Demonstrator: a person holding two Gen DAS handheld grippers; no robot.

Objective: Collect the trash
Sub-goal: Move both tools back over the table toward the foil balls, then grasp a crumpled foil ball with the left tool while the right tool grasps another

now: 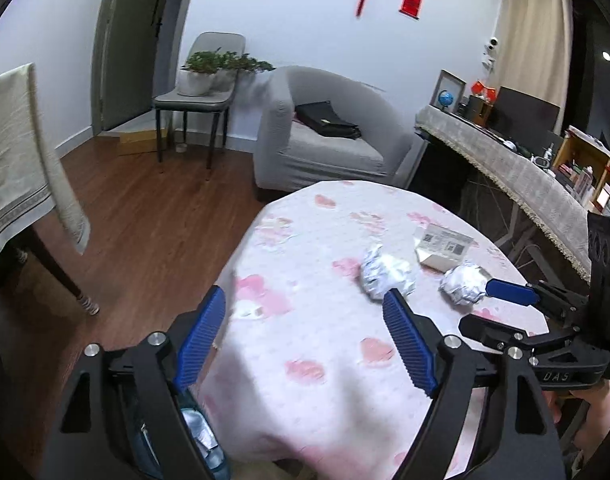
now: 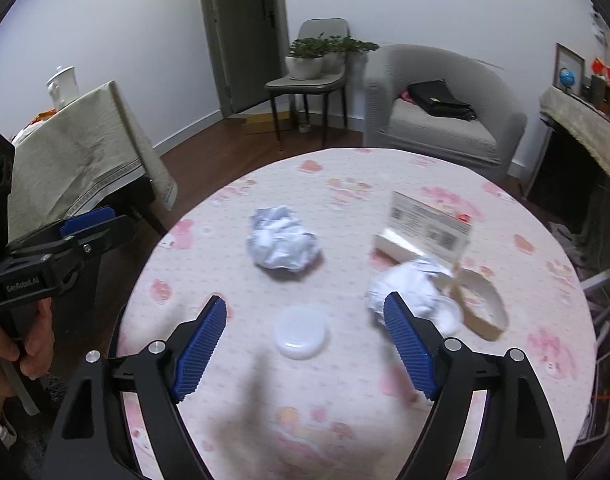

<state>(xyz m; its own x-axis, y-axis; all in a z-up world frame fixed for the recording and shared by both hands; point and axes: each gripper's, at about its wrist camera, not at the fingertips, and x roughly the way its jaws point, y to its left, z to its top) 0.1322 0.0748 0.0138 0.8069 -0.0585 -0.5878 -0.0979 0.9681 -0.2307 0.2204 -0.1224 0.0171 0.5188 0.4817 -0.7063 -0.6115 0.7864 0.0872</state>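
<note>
Two crumpled foil balls lie on the round pink-flowered table [image 2: 345, 400]: one mid-table [image 2: 283, 242] [image 1: 387, 276], one to the right [image 2: 411, 290] [image 1: 465, 286] beside an opened cardboard box [image 2: 429, 236] [image 1: 443, 246]. A white plastic lid [image 2: 301, 332] lies near the front. My right gripper [image 2: 305, 320] is open above the lid, its right finger touching or just before the right ball. My left gripper [image 1: 305, 312] is open at the table's left edge, over a bin holding foil [image 1: 201, 436].
A grey armchair [image 2: 445, 120] with a black bag stands behind the table. A chair with potted plants [image 2: 317, 60] is by the door. A cloth-covered table [image 2: 77, 152] is at the left, a cluttered desk [image 1: 525, 168] at the right.
</note>
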